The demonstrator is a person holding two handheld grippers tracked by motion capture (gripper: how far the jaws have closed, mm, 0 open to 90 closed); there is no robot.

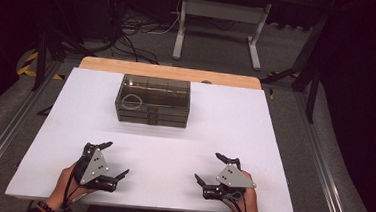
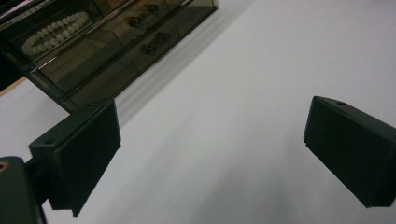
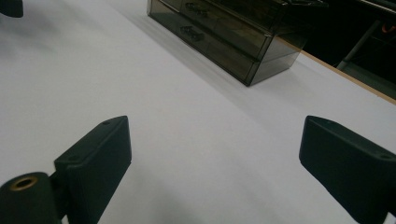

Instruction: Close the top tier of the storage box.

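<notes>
In the high view we see a white surface (image 1: 184, 136) with a dark, see-through drawer box (image 1: 153, 101) standing near its far edge, about in the middle between left and right. The box has small drawers with handles on its front side, and in its top compartment, at the left, lies a string of pale beads (image 1: 132, 101); the left gripper view shows these beads (image 2: 56, 26) more clearly, curled in a loop under the smoky lid. Near the front edge of the surface we hold the left gripper (image 1: 113, 157) and the right gripper (image 1: 208, 166), one at each side and well apart from each other. Both are also well apart from the box, and nothing lies between them and it except the bare white surface. The jaws of the left gripper stand wide apart, with nothing between them, as its own view shows. The jaws of the right gripper are also wide apart and hold nothing. In the right gripper view the box (image 3: 224, 32) appears at the top, with its corner turned toward us.
</notes>
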